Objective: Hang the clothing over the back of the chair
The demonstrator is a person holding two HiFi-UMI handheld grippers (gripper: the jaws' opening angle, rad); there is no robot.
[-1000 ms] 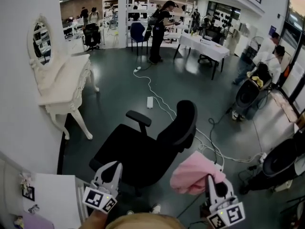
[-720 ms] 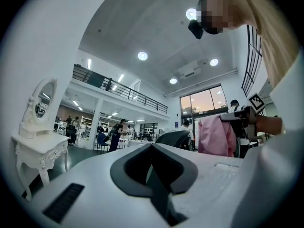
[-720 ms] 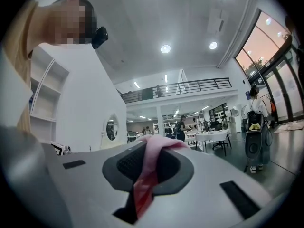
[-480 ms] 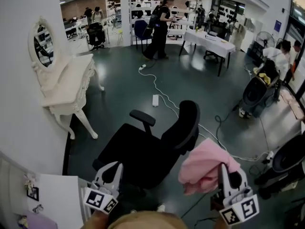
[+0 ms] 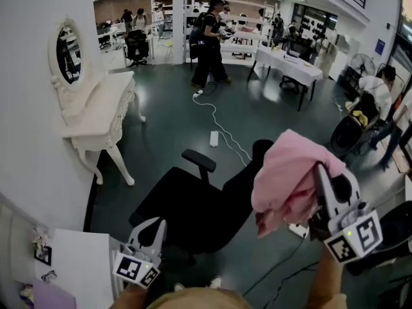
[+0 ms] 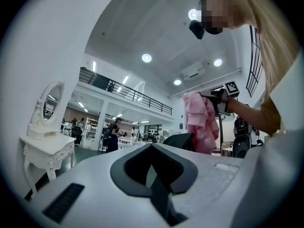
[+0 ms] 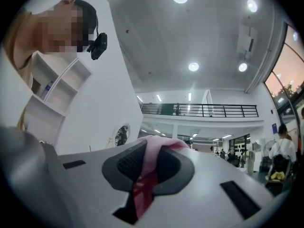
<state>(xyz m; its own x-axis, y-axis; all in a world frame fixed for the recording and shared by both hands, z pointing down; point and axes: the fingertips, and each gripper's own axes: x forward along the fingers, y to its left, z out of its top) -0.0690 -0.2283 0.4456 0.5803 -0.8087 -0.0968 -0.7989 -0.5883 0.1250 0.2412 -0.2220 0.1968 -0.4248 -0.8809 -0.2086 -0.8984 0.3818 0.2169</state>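
Head view: the right hand-held gripper (image 5: 322, 179) holds a crumpled pink cloth garment (image 5: 286, 182) high above the backrest of a black swivel office chair (image 5: 187, 205). The left hand-held gripper (image 5: 149, 232) waits low.

Left gripper view: its jaws sit together, empty.

Right gripper view: the jaws are clamped on pink fabric.

The carry appears under way. Next, the garment likely needs positioning over the backrest's top edge, then lowering to drape.
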